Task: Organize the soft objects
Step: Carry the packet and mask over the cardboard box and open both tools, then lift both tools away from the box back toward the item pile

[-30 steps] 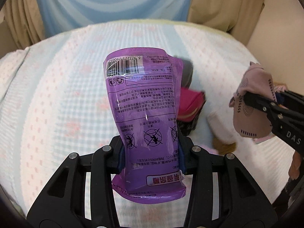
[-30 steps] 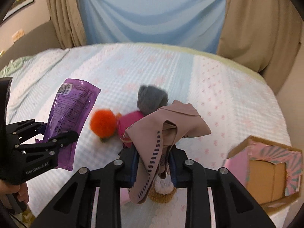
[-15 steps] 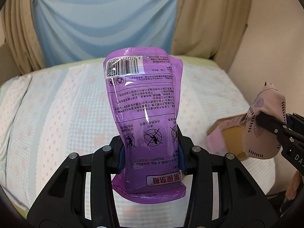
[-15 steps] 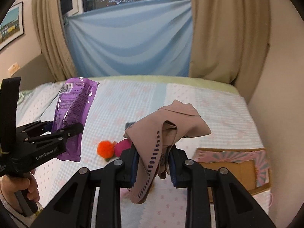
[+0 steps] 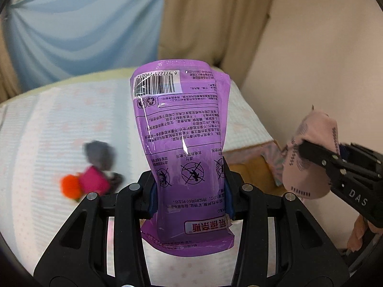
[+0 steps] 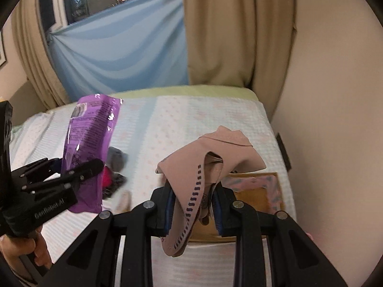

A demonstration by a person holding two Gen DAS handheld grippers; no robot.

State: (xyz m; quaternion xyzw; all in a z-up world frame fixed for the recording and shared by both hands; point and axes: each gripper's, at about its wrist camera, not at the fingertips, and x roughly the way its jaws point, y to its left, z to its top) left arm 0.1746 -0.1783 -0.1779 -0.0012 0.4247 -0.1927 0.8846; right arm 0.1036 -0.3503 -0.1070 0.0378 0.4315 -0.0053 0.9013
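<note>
Left wrist: 2 tools [image 5: 190, 191] [image 6: 194, 205], clamped on 1 purple pouch [image 5: 182, 129], 1 pink sock [image 6: 210, 157].

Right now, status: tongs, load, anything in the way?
Left tongs shut on purple pouch. Right tongs shut on beige sock. Both above bed; box near right, path open.

The pouch [image 5: 184, 143] is glossy purple with dark print and a white barcode patch. The sock [image 6: 210, 165] is dusty pink with a row of dark blue dashes. The bed [image 5: 47, 124] is pale blue and white, dotted with pink. On it lie an orange pompom [image 5: 70, 186], a magenta piece [image 5: 94, 180] and a grey blur [image 5: 99, 153], perhaps fluffy. The box [image 6: 258, 191] is brown with pink and teal stripes. Both tools [image 5: 189, 191] [image 6: 194, 208] are black with blue pads.
</note>
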